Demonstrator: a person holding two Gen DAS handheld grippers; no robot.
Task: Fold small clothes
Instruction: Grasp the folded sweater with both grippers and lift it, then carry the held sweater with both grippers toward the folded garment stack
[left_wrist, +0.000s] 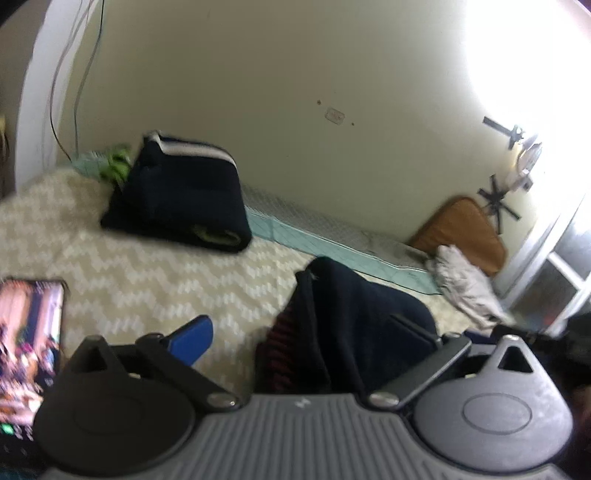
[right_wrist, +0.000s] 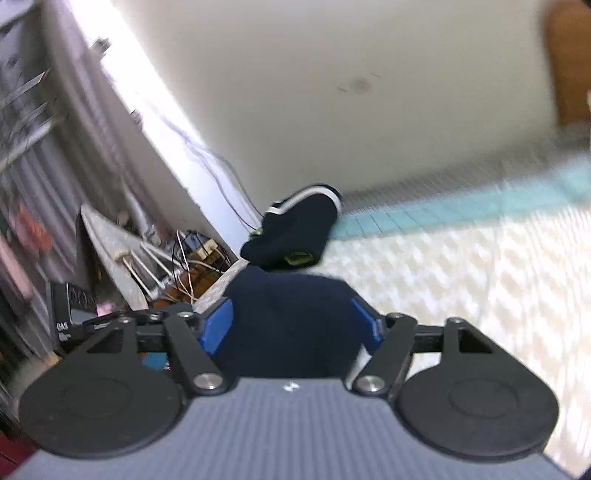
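Note:
A dark navy garment (left_wrist: 343, 325) with a red-striped inner layer hangs bunched between the fingers of my left gripper (left_wrist: 306, 332) above the bed; the jaws stand wide and only the left blue pad (left_wrist: 192, 339) shows. The same kind of navy cloth (right_wrist: 291, 325) fills my right gripper (right_wrist: 291, 325), whose blue pads (right_wrist: 218, 328) press on both sides of it. A folded navy garment with white stripes (left_wrist: 177, 192) lies at the far side of the bed, also in the right wrist view (right_wrist: 295, 229).
The bed has a beige zigzag blanket (left_wrist: 147, 266) and a teal sheet edge (left_wrist: 332, 243) by the wall. A phone (left_wrist: 29, 332) lies at left. A grey cloth (left_wrist: 461, 284) and orange pillow (left_wrist: 465, 229) lie at right. Clutter and cables (right_wrist: 166, 258) stand beside the bed.

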